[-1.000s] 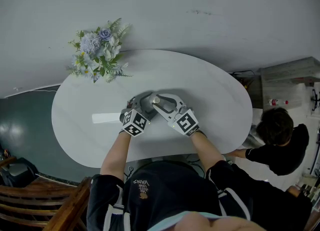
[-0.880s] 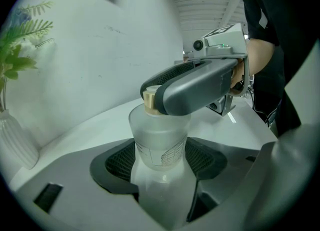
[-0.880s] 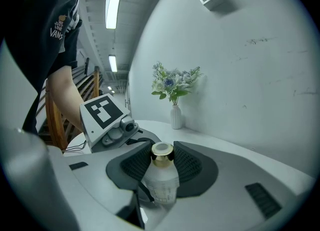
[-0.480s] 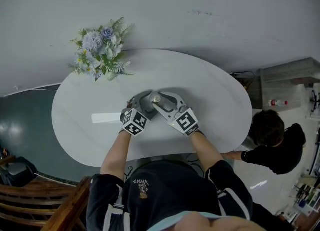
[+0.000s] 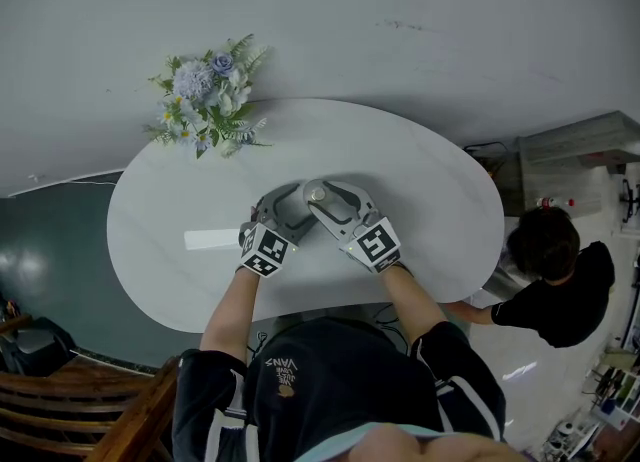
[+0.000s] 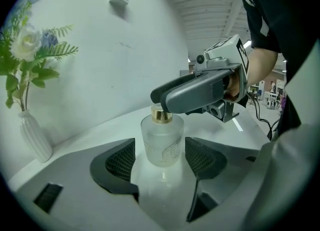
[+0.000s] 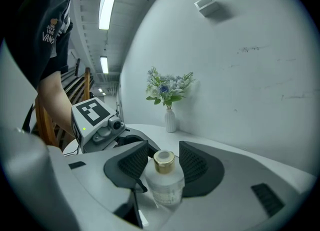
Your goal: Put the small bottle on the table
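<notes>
A small frosted-glass bottle (image 6: pixel 161 142) with a gold collar stands upright on the white oval table (image 5: pixel 420 200), its reflection showing beneath it. My left gripper (image 6: pixel 160 157) is open around the bottle's body, with a thin gap at each pad. From the other side, my right gripper (image 7: pixel 163 164) is open around the gold neck of the bottle (image 7: pixel 165 185); its jaws have just been opening and do not touch the cap. In the head view the left gripper (image 5: pixel 290 200) and right gripper (image 5: pixel 318 195) meet at the bottle (image 5: pixel 313 193) mid-table.
A white vase of blue and white flowers (image 5: pixel 205 100) stands at the table's far left edge. A flat white strip (image 5: pixel 212 237) lies left of the grippers. Another person (image 5: pixel 555 270) crouches at the table's right end. A wooden chair (image 5: pixel 80 410) is at the near left.
The right gripper's jaws have spread apart from the bottle's neck. The left gripper has drawn back slightly toward me. The person at the right has shifted.
</notes>
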Demonstrator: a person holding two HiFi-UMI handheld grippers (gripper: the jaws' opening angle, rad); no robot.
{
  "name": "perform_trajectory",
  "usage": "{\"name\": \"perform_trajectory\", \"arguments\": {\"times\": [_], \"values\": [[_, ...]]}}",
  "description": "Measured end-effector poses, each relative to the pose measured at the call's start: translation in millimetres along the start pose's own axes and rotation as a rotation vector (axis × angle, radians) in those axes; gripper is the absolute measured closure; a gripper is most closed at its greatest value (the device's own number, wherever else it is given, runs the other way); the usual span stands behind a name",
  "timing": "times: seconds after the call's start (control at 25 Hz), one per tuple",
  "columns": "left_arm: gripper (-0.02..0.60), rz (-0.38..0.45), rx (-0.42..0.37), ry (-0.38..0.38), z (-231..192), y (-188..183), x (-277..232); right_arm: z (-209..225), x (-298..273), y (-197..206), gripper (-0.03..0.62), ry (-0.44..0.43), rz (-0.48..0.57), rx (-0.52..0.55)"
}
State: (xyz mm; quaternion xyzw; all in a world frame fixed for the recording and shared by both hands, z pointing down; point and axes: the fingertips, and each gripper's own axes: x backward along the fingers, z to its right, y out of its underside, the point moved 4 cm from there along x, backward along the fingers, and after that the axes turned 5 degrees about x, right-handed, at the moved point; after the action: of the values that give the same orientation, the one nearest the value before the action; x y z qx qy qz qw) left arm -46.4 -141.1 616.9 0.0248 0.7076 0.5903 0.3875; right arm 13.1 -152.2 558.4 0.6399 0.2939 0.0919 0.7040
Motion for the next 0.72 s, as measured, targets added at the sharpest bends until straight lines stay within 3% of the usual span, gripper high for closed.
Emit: {"name": "perform_trajectory", "arguments": {"times": [0.32,0.52,0.72], "values": [[0.258,0.073,0.001,-0.019,5,-13,20,-5,13,-8,0.416,0.072,0.024,-0.006],[0.36,0.117,-0.023,-0.045,11,-25,36,-11,24,-17,0.418,0.119,0.04,0.005],[0.411,0.147,-0.026,-0.059,18,-29,51,-18,36,-22,0.422,0.165,0.044,0.005]]}}
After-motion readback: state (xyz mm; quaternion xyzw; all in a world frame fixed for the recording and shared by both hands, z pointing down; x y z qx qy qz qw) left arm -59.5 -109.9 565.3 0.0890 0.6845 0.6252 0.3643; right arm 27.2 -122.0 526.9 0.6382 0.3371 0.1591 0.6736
